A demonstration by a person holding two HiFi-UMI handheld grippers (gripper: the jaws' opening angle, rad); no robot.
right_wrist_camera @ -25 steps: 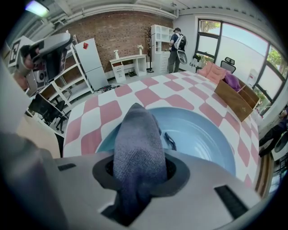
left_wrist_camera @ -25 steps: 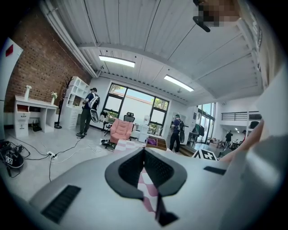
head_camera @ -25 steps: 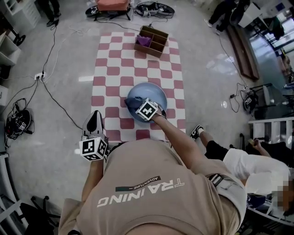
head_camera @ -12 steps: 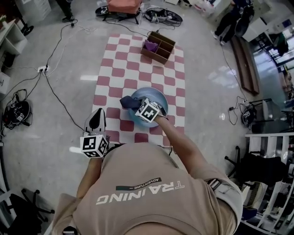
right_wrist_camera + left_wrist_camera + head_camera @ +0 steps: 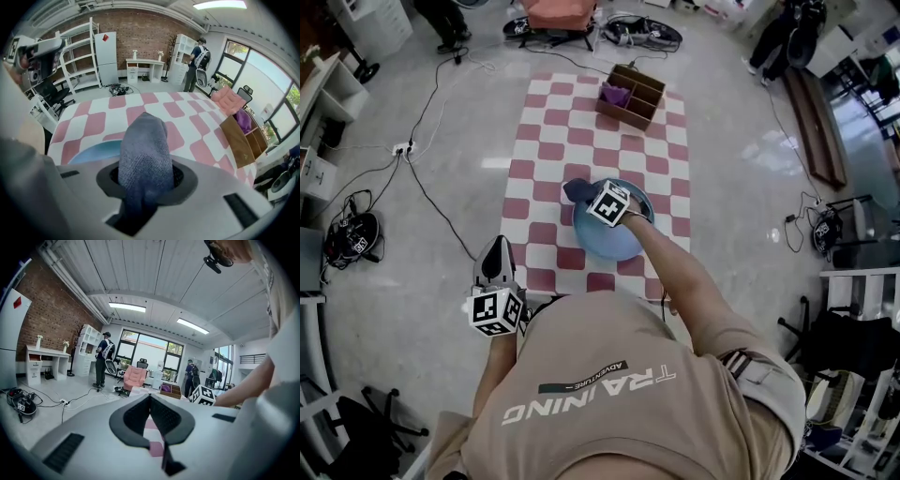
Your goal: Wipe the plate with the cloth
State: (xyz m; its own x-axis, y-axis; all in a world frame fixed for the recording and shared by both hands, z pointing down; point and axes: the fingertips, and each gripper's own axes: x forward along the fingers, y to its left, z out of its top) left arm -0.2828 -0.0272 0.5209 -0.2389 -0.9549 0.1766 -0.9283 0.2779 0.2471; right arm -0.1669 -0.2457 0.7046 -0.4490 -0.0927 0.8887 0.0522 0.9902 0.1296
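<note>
On the checkered mat [image 5: 581,141], the blue plate [image 5: 617,246] lies beneath the grey cloth [image 5: 143,150]. The right gripper [image 5: 145,180] pinches the cloth, seemingly at the plate's far rim, ready for wiping. The left gripper [image 5: 151,403], pressed together and empty, hangs aside.

Bright even daylight, ceiling strip lights [image 5: 127,307], glare on floor [image 5: 748,159], fisheye bending with dark corners

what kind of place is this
Probably an open-plan office or lab studio: a brick wall, white shelving, tall windows, and a power strip lying loose on the floor.
</note>
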